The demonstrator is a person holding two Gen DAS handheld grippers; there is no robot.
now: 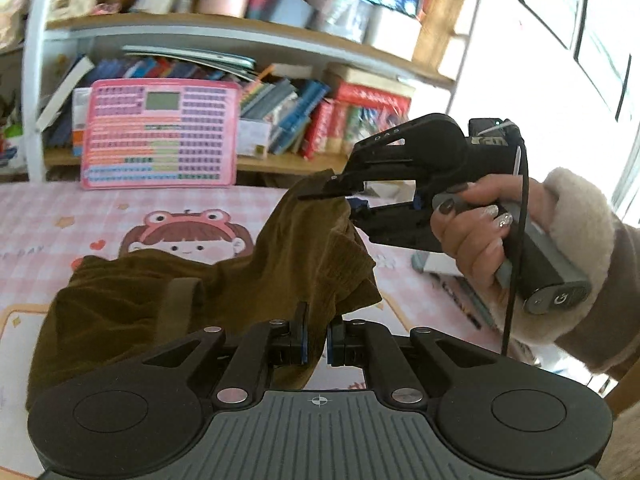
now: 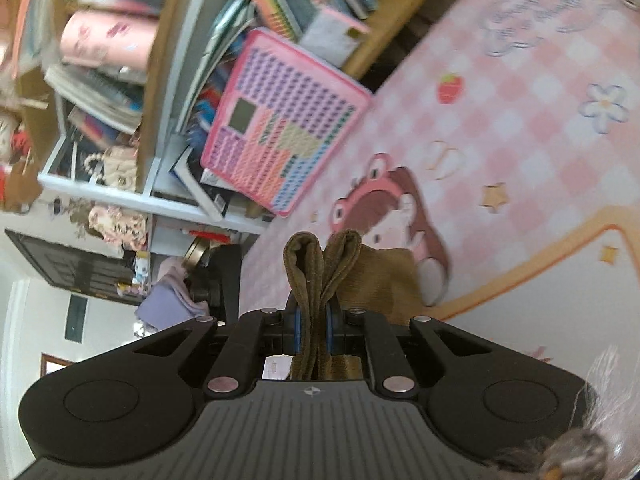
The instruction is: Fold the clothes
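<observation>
Left wrist view: brown corduroy garment [image 1: 168, 300] lifted at one end, rest lying bunched on the pink checked surface [image 1: 60, 216] toward its near edge. Left gripper [image 1: 316, 340] with fingers clenched on a hanging fold; right gripper [image 1: 348, 200], held by a hand [image 1: 472, 236], pinching the raised edge. Right wrist view: doubled cloth clamped between the fingers [image 2: 298, 332]. Judged as mid-fold, not yet flat or neat; smoothing and laying down likely left. Behind the far edge, a crowded bookshelf [image 1: 248, 36], a pink toy board [image 1: 158, 134], bright window at right.
</observation>
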